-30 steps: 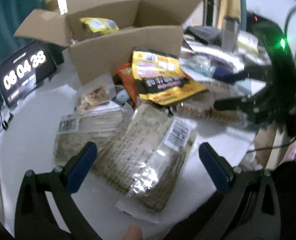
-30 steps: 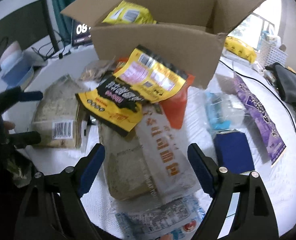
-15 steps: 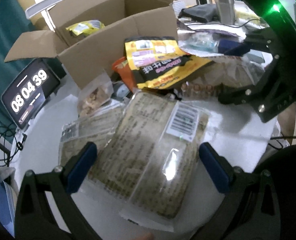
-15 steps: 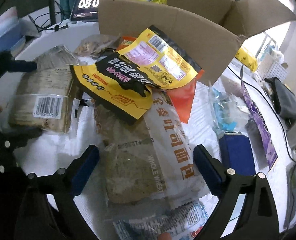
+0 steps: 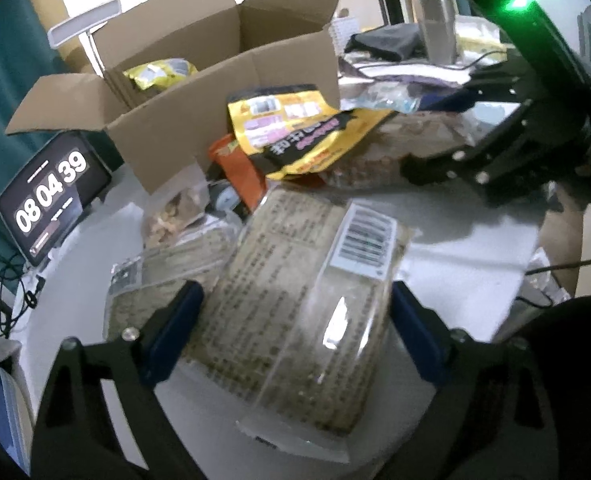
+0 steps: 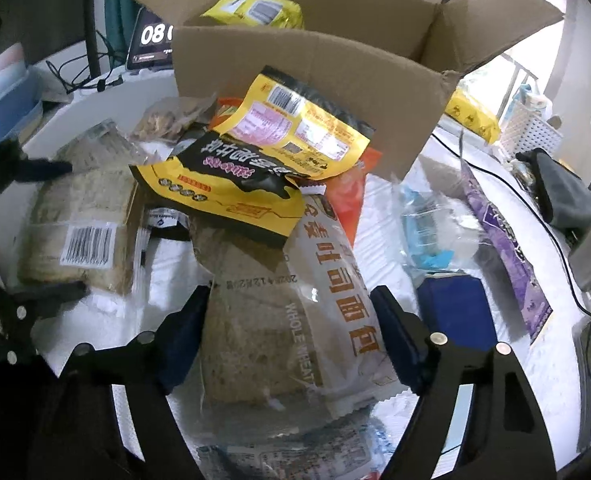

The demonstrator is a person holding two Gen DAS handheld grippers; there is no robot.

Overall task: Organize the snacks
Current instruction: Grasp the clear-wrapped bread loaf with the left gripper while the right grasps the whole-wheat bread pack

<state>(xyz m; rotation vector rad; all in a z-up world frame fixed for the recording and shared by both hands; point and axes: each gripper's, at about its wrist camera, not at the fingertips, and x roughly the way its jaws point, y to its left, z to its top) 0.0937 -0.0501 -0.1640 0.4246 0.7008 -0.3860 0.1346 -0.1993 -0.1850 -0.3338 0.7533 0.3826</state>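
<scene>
Left gripper [image 5: 295,326], jaws just narrowing yet apart, straddles a clear-wrapped brown bread pack with barcode label [image 5: 307,300] at lower centre, long axis running lower left to upper right. Right gripper [image 6: 291,336], likewise narrowing but apart, straddles a white whole-wheat bread bag [image 6: 295,320], lengthwise up-frame toward the open cardboard box [image 6: 315,76].

Both grippers' jaws narrower, now astride bread packs [image 5: 295,312], [image 6: 279,328].

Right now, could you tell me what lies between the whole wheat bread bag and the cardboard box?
In the right wrist view, yellow-and-black snack bags overlap the whole wheat bread bag toward the cardboard box.
</scene>
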